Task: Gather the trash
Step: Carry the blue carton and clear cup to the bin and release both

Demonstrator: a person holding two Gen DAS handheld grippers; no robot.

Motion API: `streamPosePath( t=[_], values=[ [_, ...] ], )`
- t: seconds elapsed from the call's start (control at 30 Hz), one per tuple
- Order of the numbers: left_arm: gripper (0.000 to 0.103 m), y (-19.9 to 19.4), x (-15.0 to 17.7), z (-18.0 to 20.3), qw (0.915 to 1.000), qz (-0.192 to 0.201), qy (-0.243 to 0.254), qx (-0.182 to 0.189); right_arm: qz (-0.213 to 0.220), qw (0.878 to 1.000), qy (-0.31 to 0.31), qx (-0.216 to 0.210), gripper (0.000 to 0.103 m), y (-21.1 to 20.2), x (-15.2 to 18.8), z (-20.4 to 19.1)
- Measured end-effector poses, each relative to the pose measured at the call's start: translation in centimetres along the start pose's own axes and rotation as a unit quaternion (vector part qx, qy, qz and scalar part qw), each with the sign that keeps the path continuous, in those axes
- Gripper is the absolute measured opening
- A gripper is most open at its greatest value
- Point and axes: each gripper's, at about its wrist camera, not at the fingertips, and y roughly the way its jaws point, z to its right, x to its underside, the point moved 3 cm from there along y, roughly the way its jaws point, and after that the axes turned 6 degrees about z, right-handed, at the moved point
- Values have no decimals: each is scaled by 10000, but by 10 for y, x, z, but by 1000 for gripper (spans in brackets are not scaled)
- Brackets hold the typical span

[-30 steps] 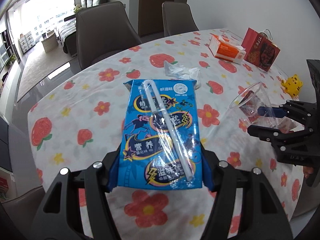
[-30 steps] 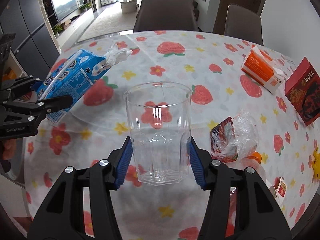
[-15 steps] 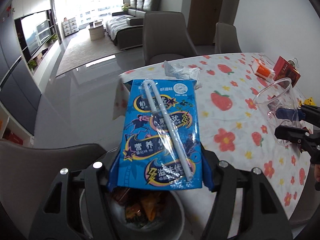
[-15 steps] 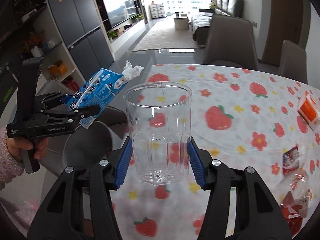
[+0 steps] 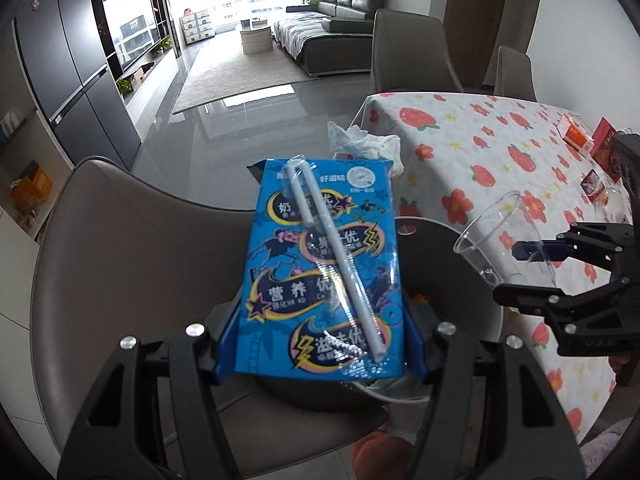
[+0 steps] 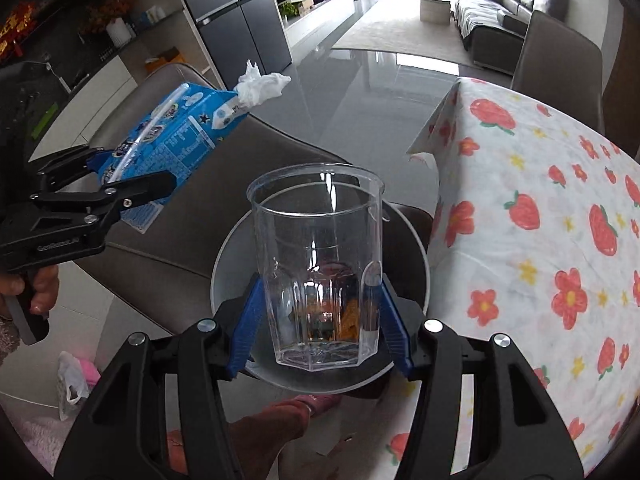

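Note:
My left gripper [image 5: 320, 344] is shut on a blue drink carton [image 5: 324, 272] with a wrapped white straw taped on it and a crumpled tissue [image 5: 364, 142] stuck in its top. It shows in the right wrist view [image 6: 168, 140] at the left. My right gripper [image 6: 320, 328] is shut on a clear plastic cup [image 6: 320, 264], also seen in the left wrist view [image 5: 504, 248] at the right. Both hang over a round grey trash bin [image 6: 236, 252] with trash inside, beside the table.
The table with a strawberry-print cloth [image 6: 540, 208] lies to the right, carrying an orange tissue box [image 5: 574, 136], a red box [image 5: 606, 144] and wrappers [image 5: 594, 190]. A brown chair [image 5: 120, 248] stands under and behind the bin. A plastic bag [image 6: 74, 380] lies on the floor.
Both grippers swung left off the table with their loads. They now hang over the trash bin by the chair.

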Motion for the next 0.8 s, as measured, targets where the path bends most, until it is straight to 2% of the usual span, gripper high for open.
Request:
streamPosePath(
  t=[0.07,0.13,0.33,0.5,0.77,0.8],
  values=[
    [64,0,6,-3,10000,-9,47,31,-130,9998,-62,125,63,8,1,-8],
    [64,1,11,-4,9999,-22,88,111,-146,9995,-101,280,66,10,2,-13],
    [64,12,19,4,9985,-35,358,413,53,9977,155,663,68,-16,4,-10],
    [65,24,18,23,9950,-70,739,672,337,9920,645,1036,69,-56,14,13],
    [67,53,28,62,9811,-489,1549,1052,563,9732,1396,1739,70,-111,48,56],
    [74,54,30,66,9791,-519,1637,1091,580,9704,1490,1810,70,-117,53,61]
  ],
)
